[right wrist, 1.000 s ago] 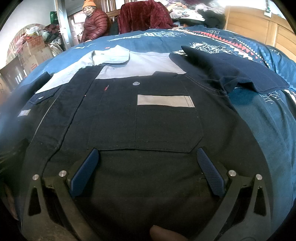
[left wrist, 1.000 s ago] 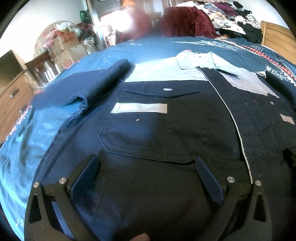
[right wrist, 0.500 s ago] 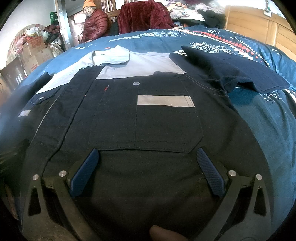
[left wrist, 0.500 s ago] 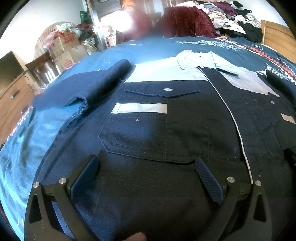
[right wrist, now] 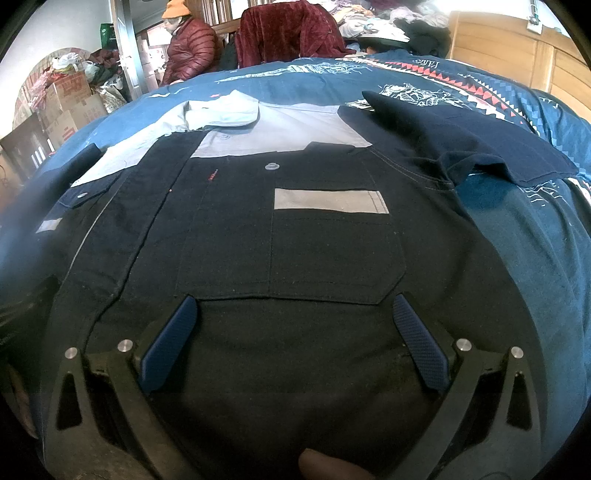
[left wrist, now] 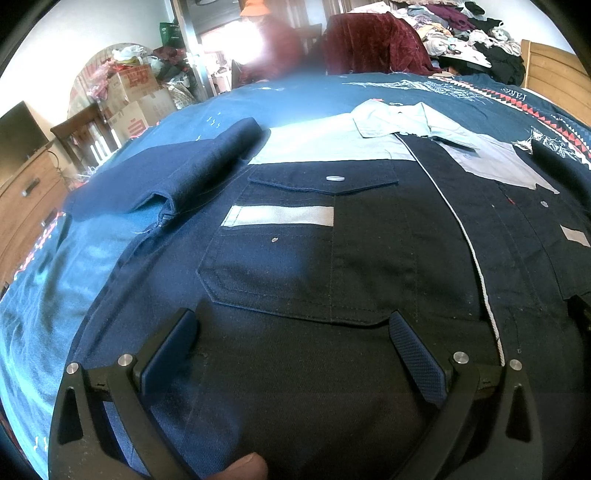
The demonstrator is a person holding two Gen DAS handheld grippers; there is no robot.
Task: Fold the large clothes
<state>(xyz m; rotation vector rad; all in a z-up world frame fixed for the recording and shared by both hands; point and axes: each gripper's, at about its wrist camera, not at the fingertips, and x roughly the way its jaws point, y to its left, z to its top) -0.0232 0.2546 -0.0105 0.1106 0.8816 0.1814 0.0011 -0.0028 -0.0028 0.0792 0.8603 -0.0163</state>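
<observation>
A large navy work shirt [left wrist: 332, 266] [right wrist: 295, 251] with a grey yoke and collar lies front up on a blue bedspread [left wrist: 55, 280] [right wrist: 546, 229]. Each chest pocket bears a grey reflective strip. Its left sleeve [left wrist: 166, 177] is folded beside the body; the right sleeve [right wrist: 461, 140] spreads outward. My left gripper [left wrist: 291, 321] stands open over the lower left front, below the pocket. Over the lower right front my right gripper [right wrist: 293, 306] is open too. Nothing lies between either pair of fingers.
A person in a red jacket and orange hat [right wrist: 188, 44] sits beyond the bed. A dark red garment [right wrist: 288, 33] hangs on a chair, cardboard boxes [left wrist: 136, 96] stack at far left, a wooden dresser [left wrist: 26, 199] stands left, and a wooden headboard [right wrist: 517, 55] stands right.
</observation>
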